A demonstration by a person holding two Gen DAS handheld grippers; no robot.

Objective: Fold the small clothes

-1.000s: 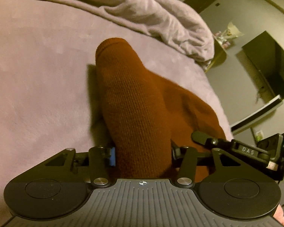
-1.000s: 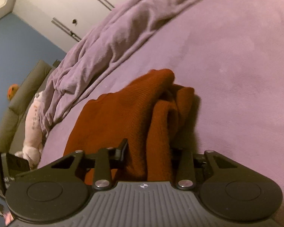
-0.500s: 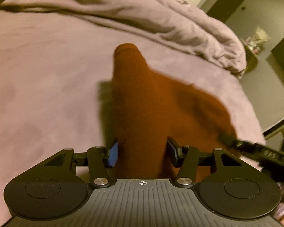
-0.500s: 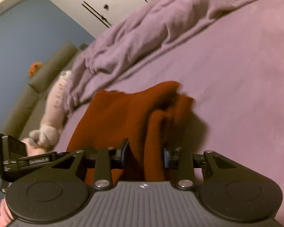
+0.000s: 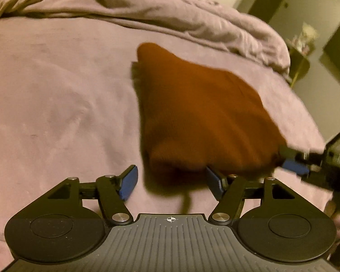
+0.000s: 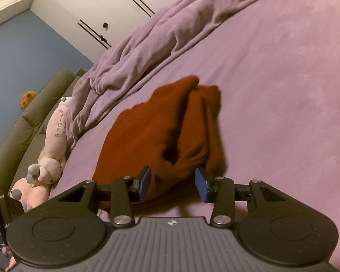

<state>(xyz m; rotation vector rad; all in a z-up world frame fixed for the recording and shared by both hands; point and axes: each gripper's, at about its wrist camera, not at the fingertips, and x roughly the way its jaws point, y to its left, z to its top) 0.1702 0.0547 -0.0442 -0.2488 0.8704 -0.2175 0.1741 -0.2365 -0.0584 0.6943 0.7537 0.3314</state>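
Note:
A rust-brown knitted garment (image 5: 199,113) lies bunched on the purple bedspread (image 5: 56,104); it also shows in the right wrist view (image 6: 151,131), folded over with a dark fold gap. My left gripper (image 5: 172,184) is open, its blue pads spread, just short of the garment's near edge. My right gripper (image 6: 173,184) is open, pads either side of the garment's near end without clamping it. The right gripper's blue pad (image 5: 294,167) shows at the garment's right edge in the left wrist view.
A crumpled purple duvet (image 5: 147,6) lies along the far side of the bed, also in the right wrist view (image 6: 161,40). A pink plush toy (image 6: 52,145) and a grey bolster (image 6: 22,122) sit past the bed's left edge. White wardrobe doors (image 6: 97,6) stand behind.
Both grippers have opened and let go of the brown garment, which has dropped onto the bed. Both have drawn back a little from it.

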